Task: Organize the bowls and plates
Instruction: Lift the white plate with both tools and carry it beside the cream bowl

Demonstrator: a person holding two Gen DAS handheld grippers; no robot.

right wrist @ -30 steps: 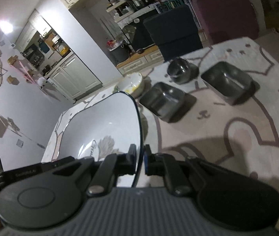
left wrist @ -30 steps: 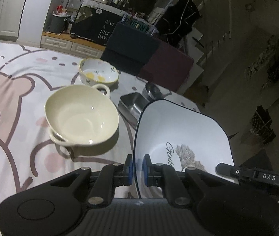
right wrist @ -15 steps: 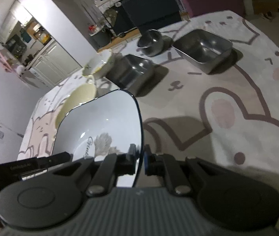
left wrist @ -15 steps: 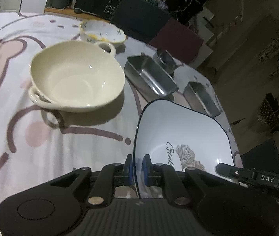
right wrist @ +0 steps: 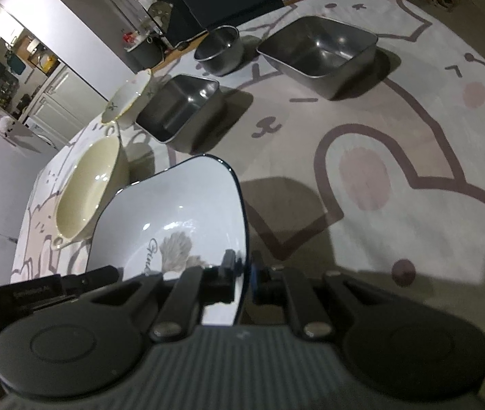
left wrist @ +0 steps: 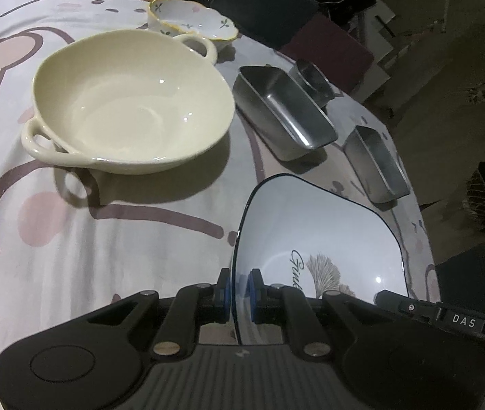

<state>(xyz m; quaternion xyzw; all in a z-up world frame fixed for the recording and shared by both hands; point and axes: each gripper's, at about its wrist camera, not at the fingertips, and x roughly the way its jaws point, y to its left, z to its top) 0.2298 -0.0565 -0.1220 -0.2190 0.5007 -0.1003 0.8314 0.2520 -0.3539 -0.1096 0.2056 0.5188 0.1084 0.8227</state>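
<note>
Tablecloth nearer, plate lowered, jaws clamped

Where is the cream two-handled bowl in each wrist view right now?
Left wrist: cream bowl upper left, beyond the gripper.
Right wrist: cream bowl at left, seen edge-on, behind the held white plate.
Shared landmark: the floral bowl just past it.

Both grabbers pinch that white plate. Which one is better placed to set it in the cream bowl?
Probably the left gripper: the cream two-handled bowl lies on its side of the white dark-rimmed plate. The right gripper faces steel pans.
</note>
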